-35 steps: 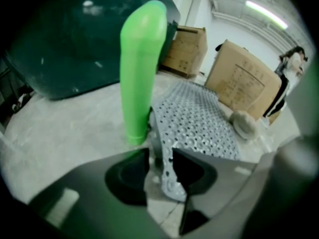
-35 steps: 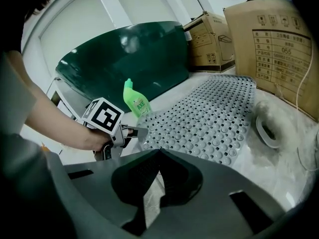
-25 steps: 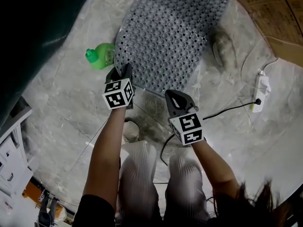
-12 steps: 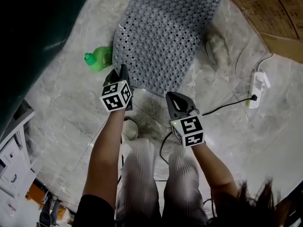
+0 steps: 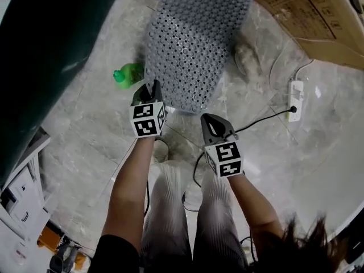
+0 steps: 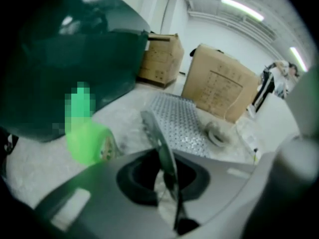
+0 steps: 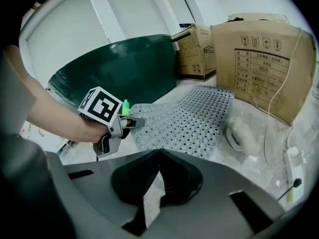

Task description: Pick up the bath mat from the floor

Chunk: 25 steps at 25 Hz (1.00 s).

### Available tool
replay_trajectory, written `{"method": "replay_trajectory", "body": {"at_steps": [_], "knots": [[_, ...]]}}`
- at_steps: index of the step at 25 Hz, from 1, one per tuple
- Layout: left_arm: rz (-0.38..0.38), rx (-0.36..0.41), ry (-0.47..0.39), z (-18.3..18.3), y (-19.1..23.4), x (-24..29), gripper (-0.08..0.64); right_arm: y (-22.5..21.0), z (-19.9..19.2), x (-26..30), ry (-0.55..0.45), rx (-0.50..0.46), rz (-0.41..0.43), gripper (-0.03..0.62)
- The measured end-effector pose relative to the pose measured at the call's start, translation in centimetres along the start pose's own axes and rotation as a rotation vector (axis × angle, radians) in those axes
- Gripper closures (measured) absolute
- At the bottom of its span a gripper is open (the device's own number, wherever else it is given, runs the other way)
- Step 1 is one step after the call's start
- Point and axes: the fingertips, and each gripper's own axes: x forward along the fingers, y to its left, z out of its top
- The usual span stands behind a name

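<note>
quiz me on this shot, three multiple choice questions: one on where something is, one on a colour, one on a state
1. In the head view, where does the green bottle lie?
A. left of the bath mat
B. on top of the mat
C. beside the power strip

2. What colour is the bath mat?
A. blue
B. grey
C. pink

3. What is the left gripper doing?
A. hanging open above the floor
B. holding the bottle
C. clamped on the mat's near edge

Answers: A, the bottle sits on the floor off the mat's left edge; B, the perforated mat is grey; C, the left gripper view shows the mat's edge pinched between its jaws.
</note>
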Motion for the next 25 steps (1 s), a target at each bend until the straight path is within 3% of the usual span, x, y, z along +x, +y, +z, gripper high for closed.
{"method": "replay_trajectory", "body": {"at_steps": [9, 25], "knots": [[-0.059, 0.084, 0.015, 6.6, -4.7, -4.6, 0.537, 0.5, 6.0, -6.8, -0.033, 0.026, -0.069, 0.594], [-0.054, 0.108, 0.046, 15.3, -7.5, -14.5, 0.540, 0.3, 15.0, -16.9, -0.091, 0.069, -0.143, 0.594]]}}
